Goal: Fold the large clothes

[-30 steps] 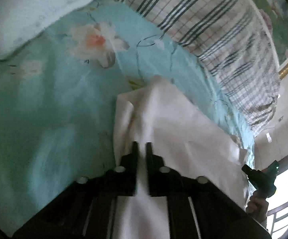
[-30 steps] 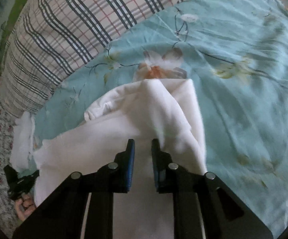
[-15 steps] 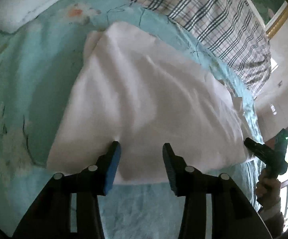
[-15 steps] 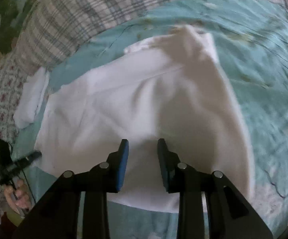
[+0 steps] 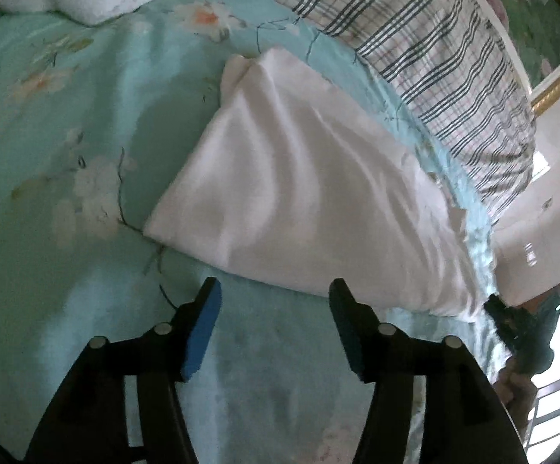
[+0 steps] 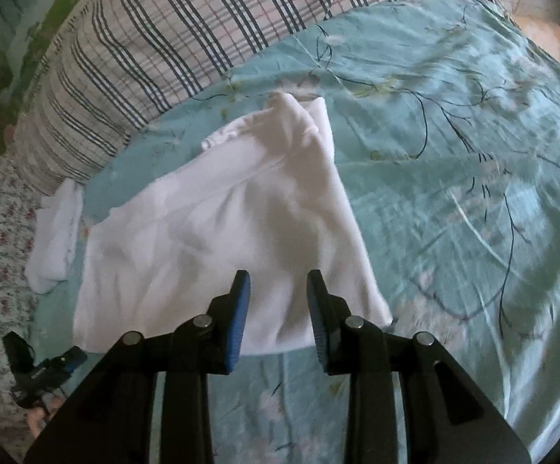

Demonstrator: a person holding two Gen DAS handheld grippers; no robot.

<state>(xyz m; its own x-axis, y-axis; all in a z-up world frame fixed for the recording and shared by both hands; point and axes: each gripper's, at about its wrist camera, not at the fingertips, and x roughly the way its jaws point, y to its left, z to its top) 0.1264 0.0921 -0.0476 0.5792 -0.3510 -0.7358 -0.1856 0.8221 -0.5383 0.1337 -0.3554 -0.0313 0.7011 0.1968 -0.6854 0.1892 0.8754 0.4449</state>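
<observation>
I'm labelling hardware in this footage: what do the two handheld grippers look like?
Both match. The left gripper and right gripper have matte black angular frames, two straight fingers faced with blue pads, and round silver bolts at the joints. No cables, markings or sleeves show.

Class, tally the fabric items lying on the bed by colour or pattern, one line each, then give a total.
White: 2, the folded white garment and the small white cloth.
Plaid: 1, the plaid quilt.
Total: 3, on the floral sheet.
</observation>
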